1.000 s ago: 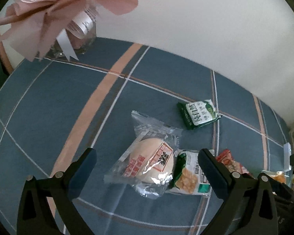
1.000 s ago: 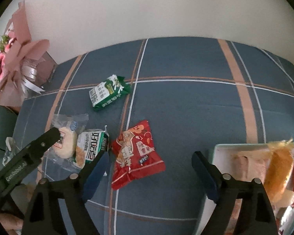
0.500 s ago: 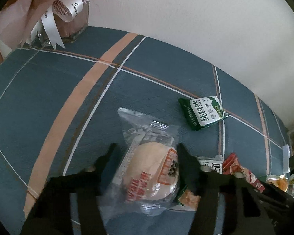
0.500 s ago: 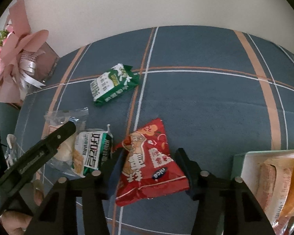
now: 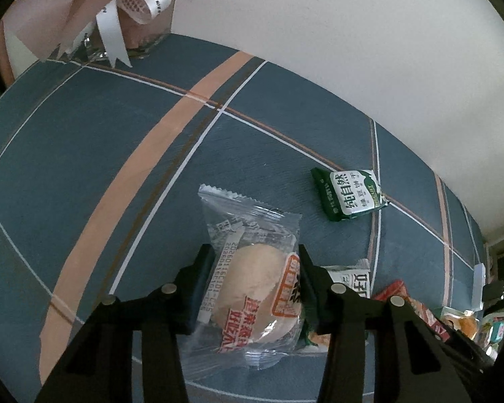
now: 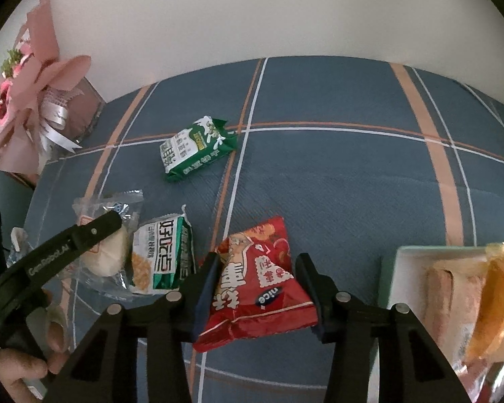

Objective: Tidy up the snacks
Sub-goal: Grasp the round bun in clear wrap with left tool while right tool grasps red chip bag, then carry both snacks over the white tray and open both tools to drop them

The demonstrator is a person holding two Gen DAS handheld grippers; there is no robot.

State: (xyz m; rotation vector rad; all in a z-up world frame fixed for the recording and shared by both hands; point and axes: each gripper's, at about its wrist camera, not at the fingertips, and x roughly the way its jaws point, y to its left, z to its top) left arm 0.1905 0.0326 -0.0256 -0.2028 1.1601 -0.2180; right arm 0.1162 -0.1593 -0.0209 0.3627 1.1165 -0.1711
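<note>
Snacks sit between both sets of jaws: the left gripper (image 5: 253, 288) pinches the clear plastic bun packet (image 5: 252, 292), its long side pointing to 12 o'clock, while the right gripper (image 6: 257, 288) pinches the red crinkly snack bag (image 6: 257, 285), with the pale green tray (image 6: 388, 275) at 3 o'clock.

Four loose snack packets lay out on the surface (image 6: 336, 184): one clear-wrapped bun (image 5: 255, 295), one red packet (image 6: 255, 282), one green-and-white corn snack packet (image 6: 163, 255) between them, and one green biscuit packet (image 6: 195, 147) farther ahead. There were two grippers, one tray (image 6: 393, 268) of snacks, and one pink bouquet (image 6: 33, 84).
</note>
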